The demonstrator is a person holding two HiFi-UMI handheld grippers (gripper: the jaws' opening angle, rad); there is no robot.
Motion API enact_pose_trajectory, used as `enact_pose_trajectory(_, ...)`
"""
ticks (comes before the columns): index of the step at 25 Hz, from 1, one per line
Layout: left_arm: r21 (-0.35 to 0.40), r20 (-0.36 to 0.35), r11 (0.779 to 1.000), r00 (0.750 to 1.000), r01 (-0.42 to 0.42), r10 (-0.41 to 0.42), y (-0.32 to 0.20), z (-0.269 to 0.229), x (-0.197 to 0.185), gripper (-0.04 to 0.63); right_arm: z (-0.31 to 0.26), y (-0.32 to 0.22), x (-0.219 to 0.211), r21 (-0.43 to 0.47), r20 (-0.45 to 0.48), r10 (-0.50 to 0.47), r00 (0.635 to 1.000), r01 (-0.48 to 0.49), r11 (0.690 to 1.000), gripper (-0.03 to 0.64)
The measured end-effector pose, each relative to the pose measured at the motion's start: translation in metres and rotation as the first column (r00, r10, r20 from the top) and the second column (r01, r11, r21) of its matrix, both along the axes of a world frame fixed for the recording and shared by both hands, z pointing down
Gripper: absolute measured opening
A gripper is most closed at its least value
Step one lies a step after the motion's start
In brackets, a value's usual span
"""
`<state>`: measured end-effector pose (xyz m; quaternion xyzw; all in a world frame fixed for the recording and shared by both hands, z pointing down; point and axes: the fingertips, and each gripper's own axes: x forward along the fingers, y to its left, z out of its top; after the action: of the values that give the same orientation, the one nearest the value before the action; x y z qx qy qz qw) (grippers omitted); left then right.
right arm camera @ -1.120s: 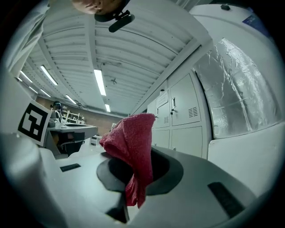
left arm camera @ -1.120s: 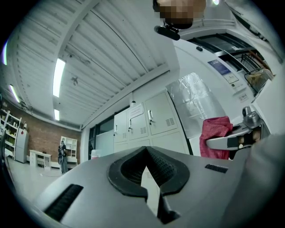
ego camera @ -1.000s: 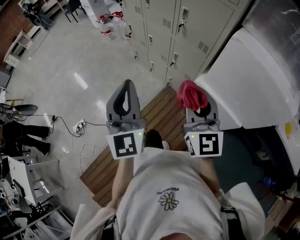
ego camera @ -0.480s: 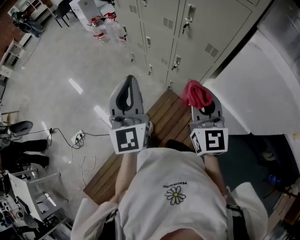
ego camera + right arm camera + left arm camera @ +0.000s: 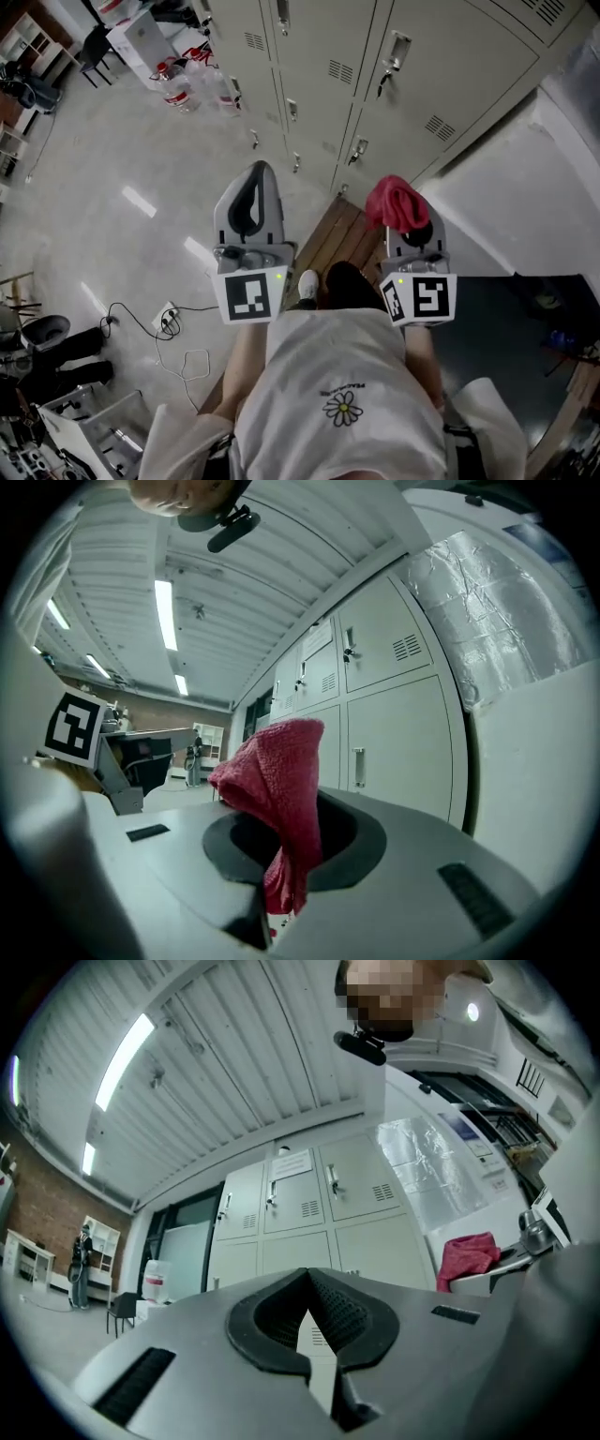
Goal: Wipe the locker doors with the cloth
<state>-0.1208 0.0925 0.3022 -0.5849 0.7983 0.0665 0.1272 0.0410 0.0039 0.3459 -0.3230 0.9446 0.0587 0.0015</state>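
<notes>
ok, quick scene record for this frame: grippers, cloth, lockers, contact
left gripper: fingers together, nothing between them
right gripper: shut on the red cloth, which bunches up above the fingers
lockers: beige, doors closed, ahead of both grippers
contact: cloth not yet on a door
underfoot: wooden slats at the locker base
task state: wiping not begun

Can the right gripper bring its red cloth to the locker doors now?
Probably yes: the right gripper is shut on the red cloth, and nothing stands between it and the locker doors ahead, though cloth and doors are apart.
</notes>
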Motion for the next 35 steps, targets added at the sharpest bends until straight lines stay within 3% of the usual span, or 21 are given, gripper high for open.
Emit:
enact_pose_trajectory(6,-0.017,-0.046,0.996,0.996,-0.083,0.082,-0.033,0.011,-0.007,0.017,0.012,-0.031,-0.015,-0.018,-0.017,0.055,0.998,-0.055,0.998,0.029)
enact_pose_trajectory(15,0.009,0.024,0.991,0.991,-0.133,0.132,-0.109,-0.005,0.005,0.017,-0.015,-0.087,-0.023,0.06,0.031,0.067,0.997,-0.069,0.996,0.029)
enact_pose_trajectory(20,0.025,0.013,0.985,0.985,-0.171,0.17,-0.138,-0.008,0.019,0.017,-0.023,-0.107,-0.026,0.084,0.055,0.064,0.996,-0.069,0.994,0.029)
enact_pose_trajectory(29,0.041,0.046,0.94,0.94,-0.34,0.338,-0.191,-0.029,0.031,0.017,-0.035,-0.129,-0.012,0.058,0.07,0.219,0.973,-0.223,0.973,0.029)
enact_pose_trajectory(35,0.04,0.068,0.912,0.911,-0.409,0.406,-0.219,-0.042,0.033,0.017,-0.045,-0.142,0.003,0.075,0.059,0.342,0.938,-0.345,0.935,0.029)
